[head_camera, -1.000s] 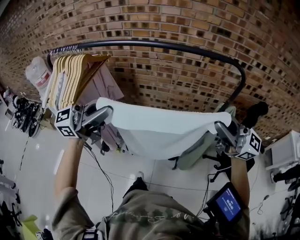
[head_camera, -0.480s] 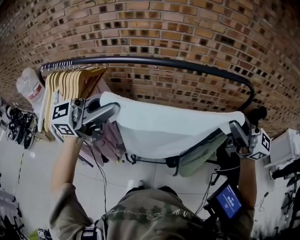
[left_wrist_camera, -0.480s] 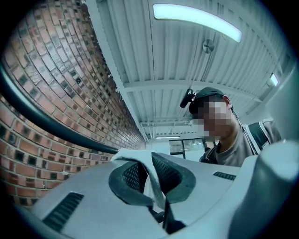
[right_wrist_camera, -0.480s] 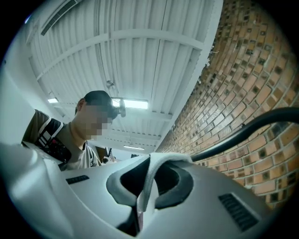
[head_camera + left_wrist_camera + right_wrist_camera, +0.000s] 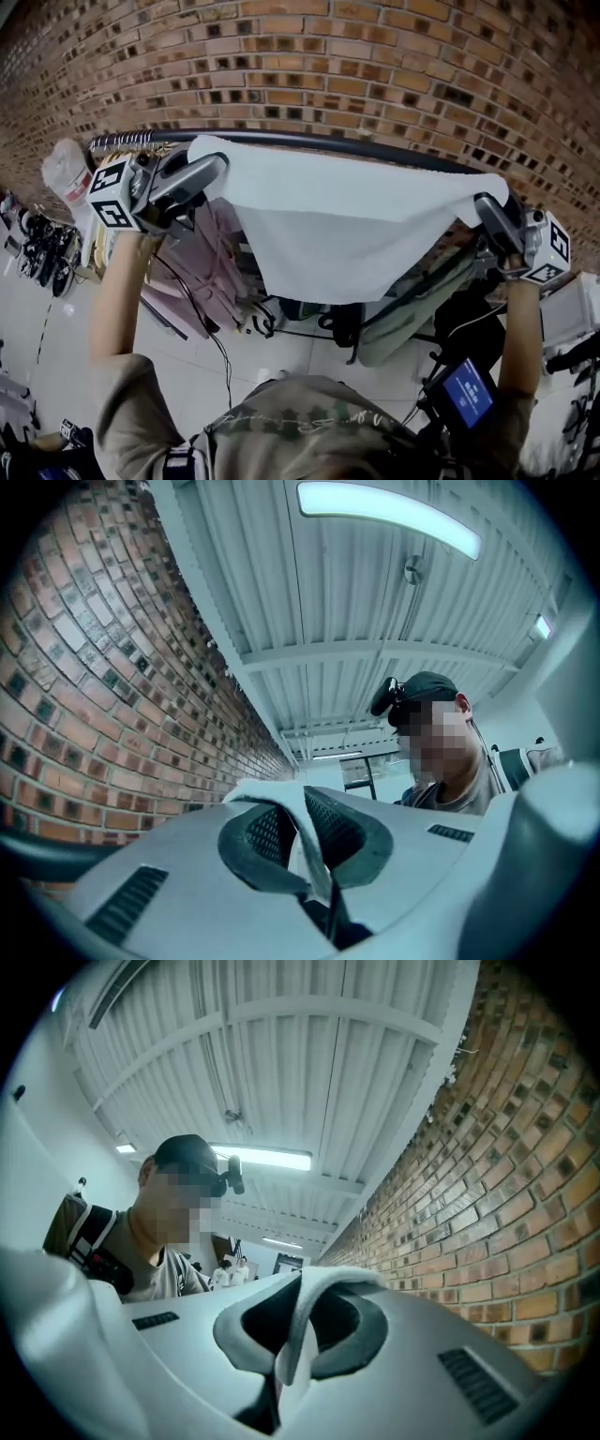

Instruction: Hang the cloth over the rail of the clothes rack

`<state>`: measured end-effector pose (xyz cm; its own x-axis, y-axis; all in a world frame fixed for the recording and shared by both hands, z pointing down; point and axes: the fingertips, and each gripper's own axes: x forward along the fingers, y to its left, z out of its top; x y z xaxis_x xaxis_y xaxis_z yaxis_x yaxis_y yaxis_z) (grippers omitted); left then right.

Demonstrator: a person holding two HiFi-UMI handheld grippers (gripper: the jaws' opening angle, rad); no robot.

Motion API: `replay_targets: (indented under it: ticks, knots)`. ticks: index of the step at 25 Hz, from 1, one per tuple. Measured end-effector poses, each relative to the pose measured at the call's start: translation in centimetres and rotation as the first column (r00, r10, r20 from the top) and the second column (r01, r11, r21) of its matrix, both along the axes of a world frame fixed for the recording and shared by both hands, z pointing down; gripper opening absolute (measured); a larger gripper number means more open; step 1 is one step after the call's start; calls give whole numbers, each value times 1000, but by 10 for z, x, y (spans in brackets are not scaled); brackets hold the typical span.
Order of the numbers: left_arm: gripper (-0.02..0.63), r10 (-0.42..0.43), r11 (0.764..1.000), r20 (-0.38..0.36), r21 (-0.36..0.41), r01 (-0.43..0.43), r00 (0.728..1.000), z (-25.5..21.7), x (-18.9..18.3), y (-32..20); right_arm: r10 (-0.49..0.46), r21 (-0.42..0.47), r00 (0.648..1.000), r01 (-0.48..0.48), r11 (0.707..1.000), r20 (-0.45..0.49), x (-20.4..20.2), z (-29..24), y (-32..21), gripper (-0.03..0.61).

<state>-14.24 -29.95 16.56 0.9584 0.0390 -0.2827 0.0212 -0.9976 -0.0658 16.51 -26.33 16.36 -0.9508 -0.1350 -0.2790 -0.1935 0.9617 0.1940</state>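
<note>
A white cloth (image 5: pixel 337 220) is stretched wide in the head view, its top edge level with the black rail (image 5: pixel 309 140) of the clothes rack in front of the brick wall. My left gripper (image 5: pixel 208 169) is shut on the cloth's upper left corner. My right gripper (image 5: pixel 487 208) is shut on its upper right corner. In the left gripper view a white fold of the cloth (image 5: pixel 305 832) is pinched between the grey pads (image 5: pixel 267 841). The right gripper view shows the cloth (image 5: pixel 298 1321) clamped the same way. The cloth's lower part hangs toward me.
Wooden hangers (image 5: pixel 98 202) and pink garments (image 5: pixel 202 272) hang at the rail's left end. A green garment (image 5: pixel 422 309) hangs below the right side. A small screen (image 5: pixel 467 394) is strapped to my right forearm, and cables (image 5: pixel 211 337) trail down to the white floor.
Both grippers have lifted the stretched cloth from below the rail up to the rail's height. The jaws stayed shut on its corners.
</note>
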Motion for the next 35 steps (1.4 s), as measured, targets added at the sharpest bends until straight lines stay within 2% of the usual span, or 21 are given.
replay_targets:
  ticks: [8, 14, 19, 22, 29, 35]
  knots:
    - [14, -5, 1000, -31, -9, 5, 999, -40, -6, -29, -38, -9, 999, 38, 999, -18, -6, -25, -25, 18]
    - [14, 22, 999, -36, 32, -20, 999, -64, -10, -45, -71, -2, 997, 71, 997, 2, -10, -55, -42, 18]
    - [14, 13, 1000, -6, 6, -13, 1000, -83, -2, -76, -62, -5, 998, 62, 998, 30, -3, -83, -68, 18]
    - [14, -24, 1000, 28, -9, 25, 999, -81, -1, -96, -38, -8, 999, 38, 999, 21, -6, -87, -82, 18]
    - [14, -66, 997, 35, -42, 67, 997, -81, -7, -131, 25, -11, 999, -26, 1000, -19, -12, -95, -116, 18]
    - [14, -117, 988, 74, -94, 123, 990, -88, 3, -173, 95, -38, 995, -95, 995, -8, -1, -103, -158, 18]
